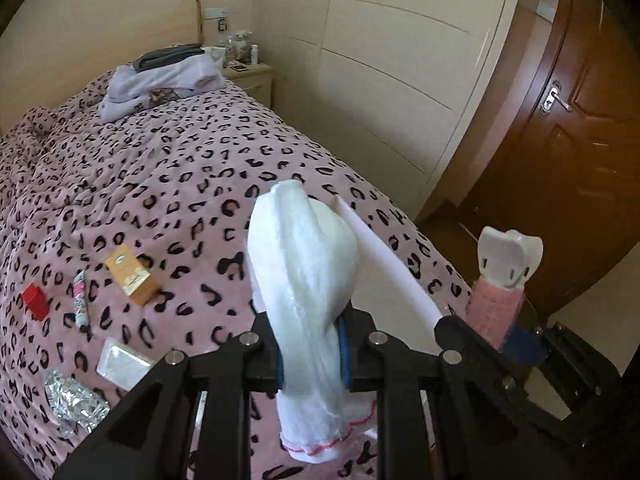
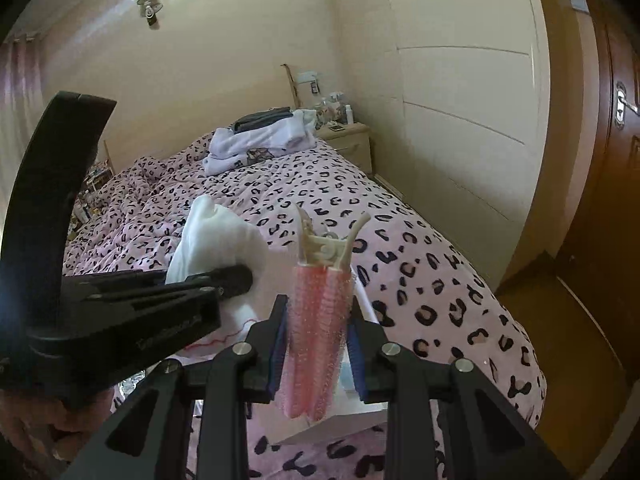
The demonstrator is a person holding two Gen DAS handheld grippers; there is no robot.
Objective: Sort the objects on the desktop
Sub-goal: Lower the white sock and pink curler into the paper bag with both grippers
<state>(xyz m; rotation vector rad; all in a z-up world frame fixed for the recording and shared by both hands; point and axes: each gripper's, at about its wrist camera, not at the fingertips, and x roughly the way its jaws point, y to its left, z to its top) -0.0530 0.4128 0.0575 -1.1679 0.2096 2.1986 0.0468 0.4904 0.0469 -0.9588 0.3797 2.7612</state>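
My left gripper (image 1: 312, 344) is shut on a white cloth with pink stitched trim (image 1: 304, 264), which stands up between the pads and hangs below them. My right gripper (image 2: 318, 344) is shut on a pink hair roller with a cream clip (image 2: 316, 332). The roller (image 1: 496, 304) also shows at the right of the left wrist view. The two grippers are side by side above a white box (image 2: 328, 420) on the pink leopard-print bed (image 1: 168, 168). An orange box (image 1: 132, 274), a red box (image 1: 35, 302), a patterned tube (image 1: 80, 298), a clear case (image 1: 120, 364) and a foil packet (image 1: 72, 400) lie on the bed to the left.
Folded clothes (image 1: 160, 80) are piled at the far end of the bed beside a nightstand (image 1: 250, 76) with small items. A cream wardrobe (image 1: 400, 80) lines the right side, and a brown door (image 1: 580, 120) is beyond it.
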